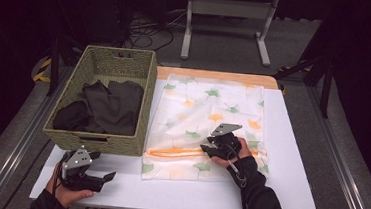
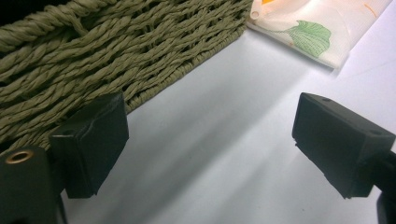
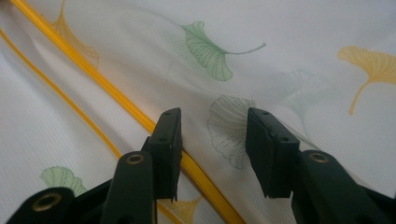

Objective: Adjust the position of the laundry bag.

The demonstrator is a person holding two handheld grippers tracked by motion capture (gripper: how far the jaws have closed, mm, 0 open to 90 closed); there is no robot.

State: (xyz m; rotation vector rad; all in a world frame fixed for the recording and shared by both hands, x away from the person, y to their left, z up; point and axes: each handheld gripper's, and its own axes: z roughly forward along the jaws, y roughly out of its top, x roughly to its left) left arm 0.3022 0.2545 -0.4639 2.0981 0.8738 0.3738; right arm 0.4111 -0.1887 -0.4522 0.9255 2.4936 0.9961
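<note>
Right tool point(image 1: 209, 149): jaws part open, empty, pressed on the mesh bag point(image 1: 208, 106), straddling its orange zipper point(image 3: 116, 100), which runs diagonally under them. Left tool point(image 1: 102, 177): wide open, empty, beside the basket point(image 1: 140, 81), farther off.

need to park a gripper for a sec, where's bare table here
Bare white table runs right of the mesh bag to the table's right edge, and along the front edge between the left gripper and the right sleeve. Crowded: the left, taken by the basket of dark clothes, and the middle, where the right gripper is on the bag.
</note>
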